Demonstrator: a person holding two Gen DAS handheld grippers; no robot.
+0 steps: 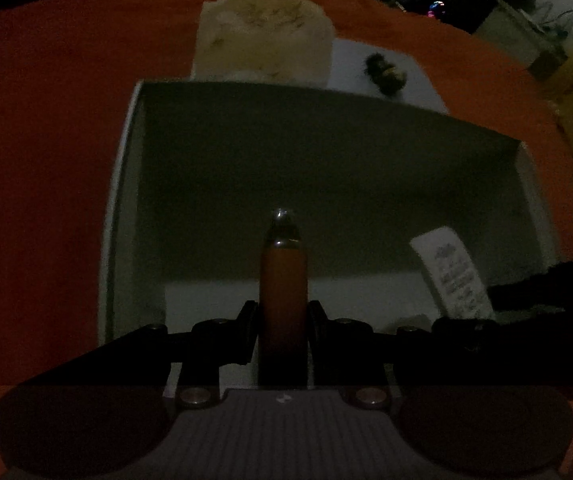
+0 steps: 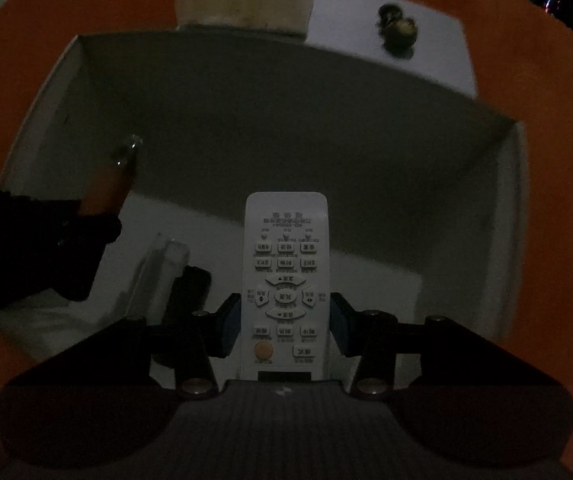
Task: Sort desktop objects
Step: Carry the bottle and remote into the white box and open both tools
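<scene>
Fingers of your right gripper clamp remote, left gripper clamps orange tube; both long axes point forward over open box, left of remote white item lies inside

The bench is covered in a plain orange-red. The open box is seen as pale grey-white on its walls and rim, with a darker grey shadowed inside. A white remote is marked with dark lettering, white buttons and one round orange button near its lower end. The bottle is shown with an orange body and a clear, glinting cap. The right gripper is black with blue pads, the left gripper black. A cream-coloured packet bears faint dark markings. A small dark, brownish object is seen on a pale sheet.
</scene>
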